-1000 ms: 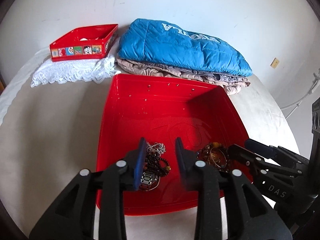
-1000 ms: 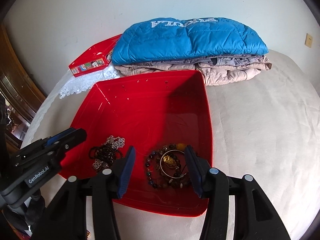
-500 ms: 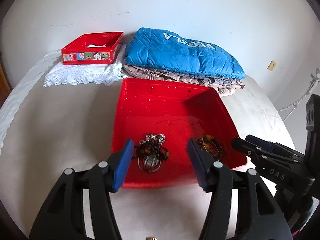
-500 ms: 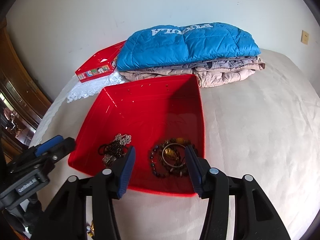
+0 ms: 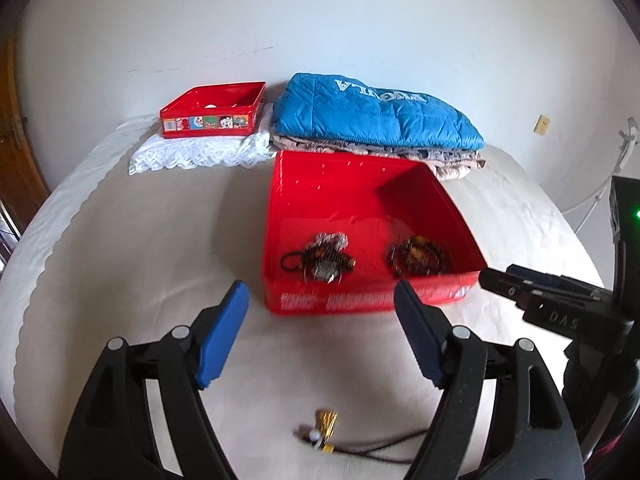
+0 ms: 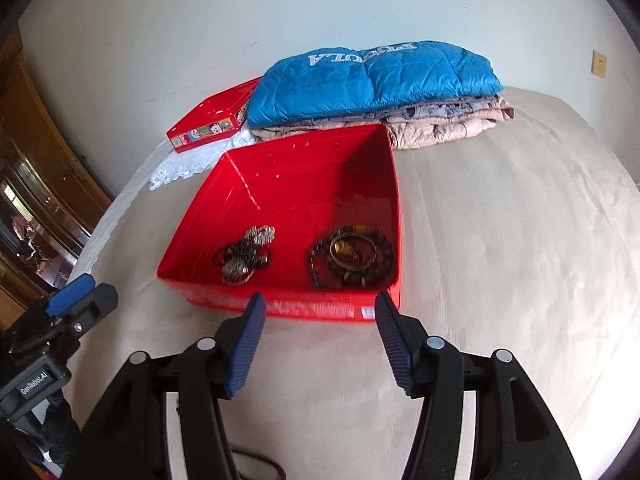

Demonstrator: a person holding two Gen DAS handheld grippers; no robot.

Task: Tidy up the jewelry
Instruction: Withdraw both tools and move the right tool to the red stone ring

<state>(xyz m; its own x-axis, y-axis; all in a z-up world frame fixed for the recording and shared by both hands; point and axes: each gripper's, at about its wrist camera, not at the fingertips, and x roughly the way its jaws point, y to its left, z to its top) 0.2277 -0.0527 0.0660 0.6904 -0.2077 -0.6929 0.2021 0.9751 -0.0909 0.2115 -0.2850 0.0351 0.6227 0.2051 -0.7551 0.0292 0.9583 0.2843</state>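
On the bed, near side, both grippers hang spread and empty: left gripper (image 5: 320, 336), right gripper (image 6: 318, 340). Two jewelry heaps (image 6: 244, 256) sit in the red bin (image 6: 256, 176); a loose pendant (image 5: 324, 432) lies outside. Risk: its cord snagging, or jaws pinching bedding.

White block lettering runs upside down across the blue quilted jacket (image 6: 372, 80), reading roughly "FUGULA", though the middle letters are not certain. "GenRobot.AI" is printed on the body of the left gripper (image 6: 80, 296) in the right wrist view; "DAS" is embossed on the right gripper (image 5: 500, 280) in the left wrist view. The white print on the red bin's (image 5: 360, 300) front wall is too small to read.
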